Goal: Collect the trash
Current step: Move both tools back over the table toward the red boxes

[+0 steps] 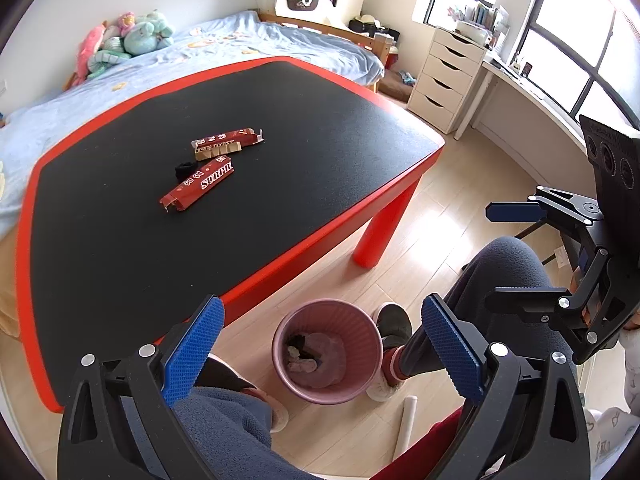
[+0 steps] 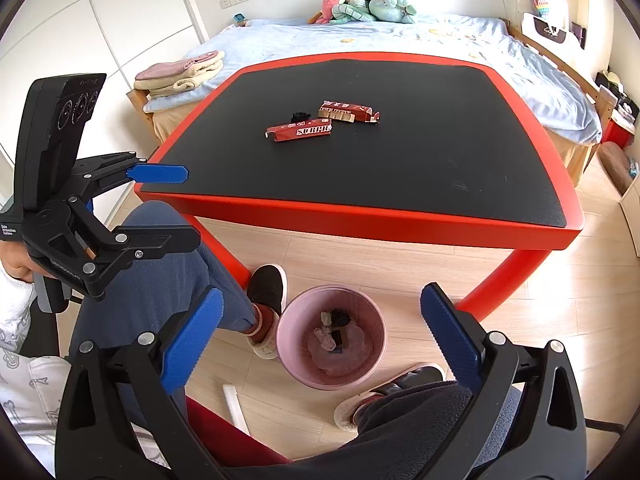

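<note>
Two torn red wrappers lie mid-table: a near one reading "SURPRI" (image 1: 199, 188) (image 2: 300, 131) and a far one (image 1: 228, 144) (image 2: 349, 112). A small black scrap (image 1: 185, 169) (image 2: 300, 116) lies beside them. A pink bin (image 1: 327, 350) (image 2: 331, 336) stands on the floor before the table, with several bits of trash inside. My left gripper (image 1: 322, 350) (image 2: 158, 210) is open and empty, above the bin. My right gripper (image 2: 322, 344) (image 1: 502, 254) is open and empty, also above the bin.
The black-topped table has a red rim (image 1: 320, 240) (image 2: 360, 216) and red legs. The person's knees and slippered feet (image 2: 266, 292) flank the bin. A bed (image 1: 240, 40) stands behind the table. A white drawer unit (image 1: 448, 76) stands by the window.
</note>
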Action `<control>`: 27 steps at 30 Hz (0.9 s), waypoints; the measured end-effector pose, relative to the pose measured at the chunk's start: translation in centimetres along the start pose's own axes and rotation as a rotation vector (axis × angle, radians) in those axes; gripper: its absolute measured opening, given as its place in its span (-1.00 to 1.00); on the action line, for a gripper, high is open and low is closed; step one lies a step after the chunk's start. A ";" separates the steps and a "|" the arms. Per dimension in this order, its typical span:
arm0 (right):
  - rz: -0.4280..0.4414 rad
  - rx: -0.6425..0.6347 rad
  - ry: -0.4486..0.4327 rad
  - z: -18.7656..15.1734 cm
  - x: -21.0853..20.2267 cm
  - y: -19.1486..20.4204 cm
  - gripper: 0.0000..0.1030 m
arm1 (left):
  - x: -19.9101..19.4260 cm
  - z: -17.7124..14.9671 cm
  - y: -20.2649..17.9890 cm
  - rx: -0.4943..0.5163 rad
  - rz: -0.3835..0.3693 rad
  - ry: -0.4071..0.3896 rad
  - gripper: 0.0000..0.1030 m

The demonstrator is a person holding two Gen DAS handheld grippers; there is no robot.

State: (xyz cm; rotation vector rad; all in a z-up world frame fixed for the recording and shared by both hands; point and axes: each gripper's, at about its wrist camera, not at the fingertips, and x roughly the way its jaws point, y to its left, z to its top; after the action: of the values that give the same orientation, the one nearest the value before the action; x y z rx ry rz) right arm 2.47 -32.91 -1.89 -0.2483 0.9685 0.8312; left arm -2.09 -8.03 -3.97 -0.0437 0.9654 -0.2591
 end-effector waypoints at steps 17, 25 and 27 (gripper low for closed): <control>-0.004 -0.012 -0.010 1.2 0.0 0.1 0.91 | -0.6 0.3 0.9 -0.012 0.007 -0.010 0.85; -0.008 -0.024 -0.016 2.7 0.5 -0.2 0.91 | -0.7 0.9 1.9 -0.018 0.016 -0.018 0.85; -0.011 -0.028 -0.019 3.2 0.6 -0.2 0.91 | -0.7 1.2 2.2 -0.020 0.021 -0.022 0.85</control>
State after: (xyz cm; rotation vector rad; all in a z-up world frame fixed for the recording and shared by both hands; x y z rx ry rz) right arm 4.83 -31.05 -0.61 -0.2697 0.9373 0.8361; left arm -1.08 -5.78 -3.03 -0.0541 0.9459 -0.2290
